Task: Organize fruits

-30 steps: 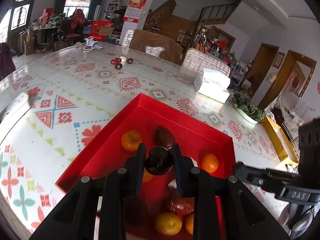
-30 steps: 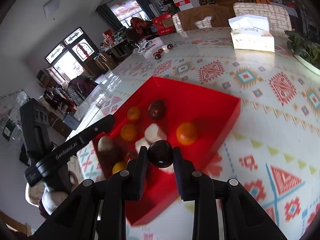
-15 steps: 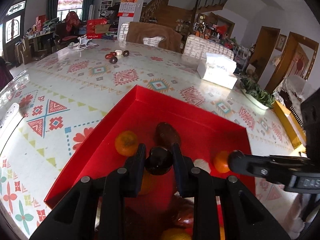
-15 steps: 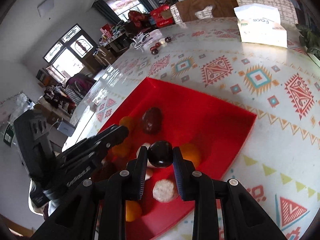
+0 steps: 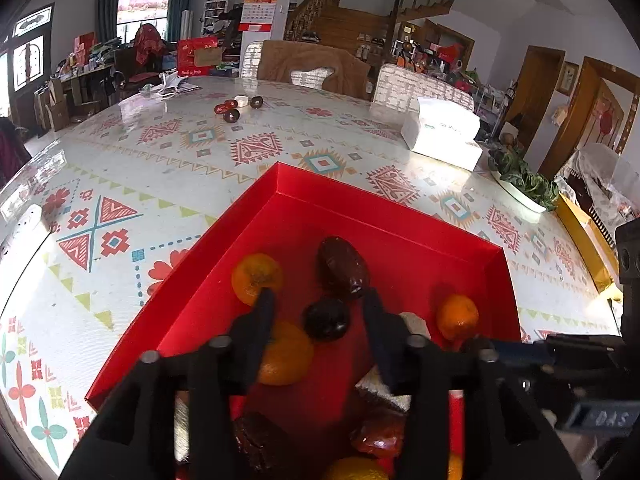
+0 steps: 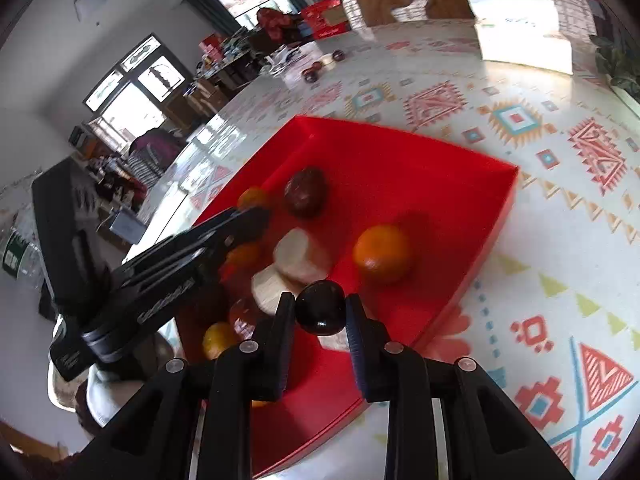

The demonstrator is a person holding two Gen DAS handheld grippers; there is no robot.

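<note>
Two grippers hang over the red tray (image 5: 280, 184). Nearest, the left gripper (image 5: 318, 316) has its fingers spreading, and a dark plum (image 5: 325, 319) sits loose between them among the oranges (image 5: 256, 276). The right gripper (image 6: 320, 312) pinches another plum (image 6: 320, 307) at the tray's near edge. That plum could fall outside onto the tabletop (image 6: 560, 280) if let go there, and the freed one may roll. Farther off, more plums (image 5: 231, 115) wait beyond the tray.
</note>
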